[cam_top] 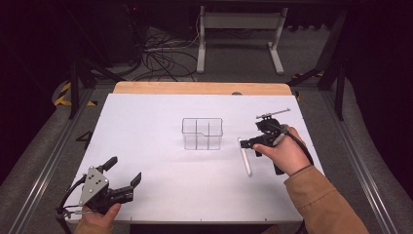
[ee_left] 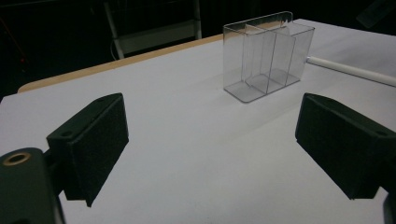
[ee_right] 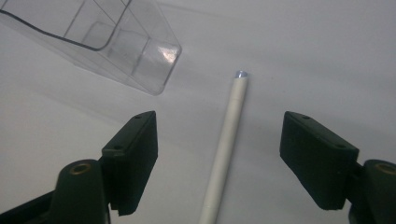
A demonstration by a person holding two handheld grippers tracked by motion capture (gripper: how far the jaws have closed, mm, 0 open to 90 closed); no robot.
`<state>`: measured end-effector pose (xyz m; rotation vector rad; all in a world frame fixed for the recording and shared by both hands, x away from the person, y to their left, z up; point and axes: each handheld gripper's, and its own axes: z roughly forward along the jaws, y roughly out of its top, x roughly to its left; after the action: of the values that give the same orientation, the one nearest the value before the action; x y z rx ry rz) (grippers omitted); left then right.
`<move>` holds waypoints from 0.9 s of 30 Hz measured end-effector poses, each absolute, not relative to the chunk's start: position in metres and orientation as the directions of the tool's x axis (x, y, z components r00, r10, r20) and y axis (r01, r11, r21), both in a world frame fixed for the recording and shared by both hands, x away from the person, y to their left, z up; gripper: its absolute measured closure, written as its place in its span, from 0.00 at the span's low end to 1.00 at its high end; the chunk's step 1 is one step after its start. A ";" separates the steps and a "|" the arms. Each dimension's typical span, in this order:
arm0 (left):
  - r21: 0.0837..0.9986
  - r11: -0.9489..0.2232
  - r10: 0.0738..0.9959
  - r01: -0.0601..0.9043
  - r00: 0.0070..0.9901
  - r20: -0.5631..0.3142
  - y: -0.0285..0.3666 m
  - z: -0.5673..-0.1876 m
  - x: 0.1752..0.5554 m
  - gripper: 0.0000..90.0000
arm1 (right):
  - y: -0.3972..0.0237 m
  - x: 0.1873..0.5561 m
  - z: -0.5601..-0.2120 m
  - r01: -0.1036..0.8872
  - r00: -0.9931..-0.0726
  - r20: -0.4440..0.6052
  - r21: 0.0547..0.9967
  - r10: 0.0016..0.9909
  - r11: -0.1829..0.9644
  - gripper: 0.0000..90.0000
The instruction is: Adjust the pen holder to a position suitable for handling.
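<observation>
The white pen (ee_right: 228,140) is found lying flat on the surface (cam_top: 160,185), just beside the clear organizer (cam_top: 202,133). The right hand-held gripper (ee_right: 219,154) is held astride it, jaws apart, evidently for pickup. The left hand-held gripper (cam_top: 122,175) is parked apart, jaws spread and empty.

Lying on the white table (cam_top: 146,146) is one white pen (cam_top: 246,158) — a single one. Standing near it is one clear plastic organizer (cam_top: 202,133), showing three compartments. Two grippers are hovering over the surface — the left gripper (cam_top: 122,171) and the right gripper (cam_top: 248,147) — each being carried by one hand.
</observation>
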<state>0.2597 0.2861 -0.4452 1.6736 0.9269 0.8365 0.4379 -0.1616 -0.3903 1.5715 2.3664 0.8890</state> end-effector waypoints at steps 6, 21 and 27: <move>0.963 -0.198 0.880 0.184 0.465 0.092 0.286 -0.446 0.260 0.11 | -0.156 0.445 -0.395 0.819 -0.403 0.187 0.511 0.896 0.261 0.33; 0.962 -0.202 0.880 0.186 0.465 0.095 0.286 -0.446 0.260 0.12 | -0.144 0.462 -0.409 0.862 -0.371 0.127 0.414 0.920 0.291 0.33; 0.962 -0.201 0.881 0.186 0.464 0.094 0.286 -0.446 0.260 0.12 | -0.138 0.468 -0.415 0.879 -0.358 0.118 0.377 0.926 0.292 0.34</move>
<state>0.2603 0.2863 -0.4460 1.6753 0.9297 0.8363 0.4681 -0.1385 -0.4153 1.7029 2.4237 0.5816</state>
